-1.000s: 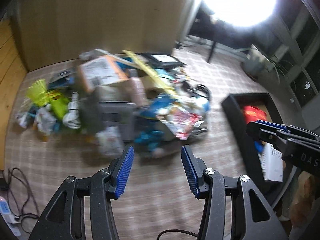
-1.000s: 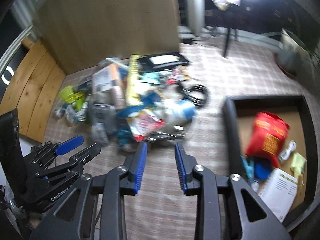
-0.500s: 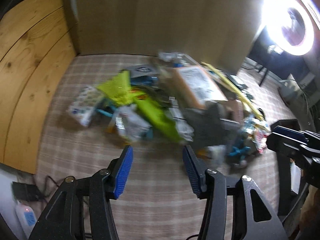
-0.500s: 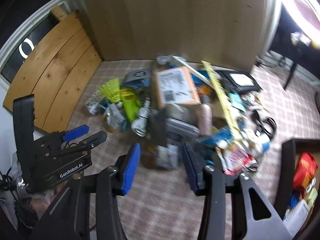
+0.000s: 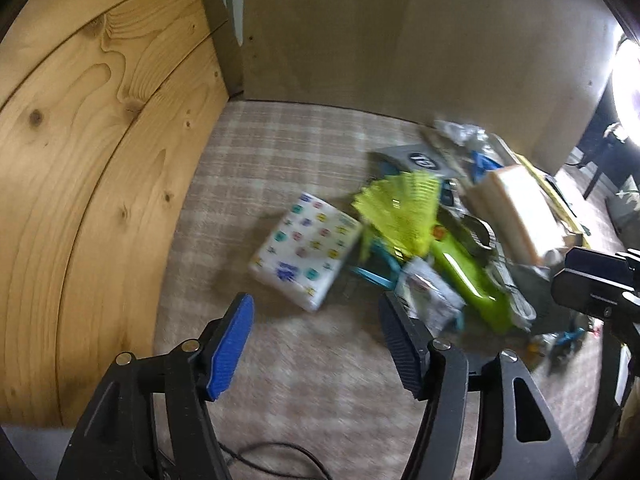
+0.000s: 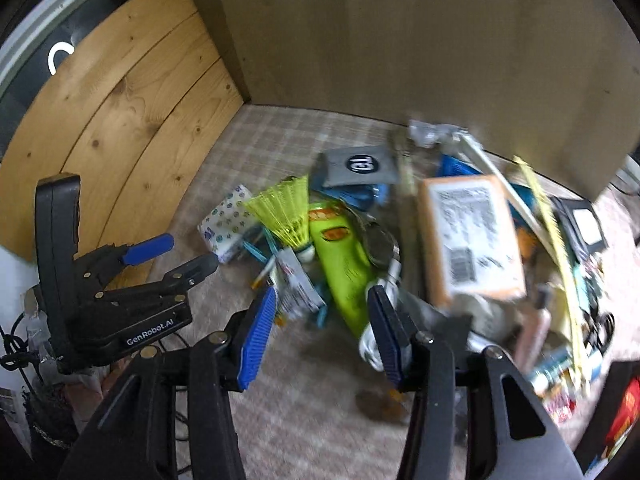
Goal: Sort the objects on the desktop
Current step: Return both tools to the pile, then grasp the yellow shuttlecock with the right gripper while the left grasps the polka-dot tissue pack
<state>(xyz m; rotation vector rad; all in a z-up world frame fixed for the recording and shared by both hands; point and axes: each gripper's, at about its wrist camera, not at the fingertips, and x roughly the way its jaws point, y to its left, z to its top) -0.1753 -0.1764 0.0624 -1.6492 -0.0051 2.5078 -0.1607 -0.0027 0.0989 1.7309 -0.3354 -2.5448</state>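
Both grippers, left [image 5: 316, 344] and right [image 6: 322, 330], jaws just widened, empty; blurred sweep risks snagging the pile [image 6: 400, 240]

Plaid beige cloth [image 5: 280, 168] covers the surface, bare toward the wooden wall. Landmark: patterned tissue pack [image 5: 306, 250], lying flat, alone at the pile's near-wall edge. Just beside it, away from the wall, yellow shuttlecock [image 6: 286, 214]; past that, green tube [image 6: 344, 268]. Grey pouch [image 6: 356, 166] behind the shuttlecock. Orange labelled parcel [image 6: 470, 238] farther along, resting on the heap.
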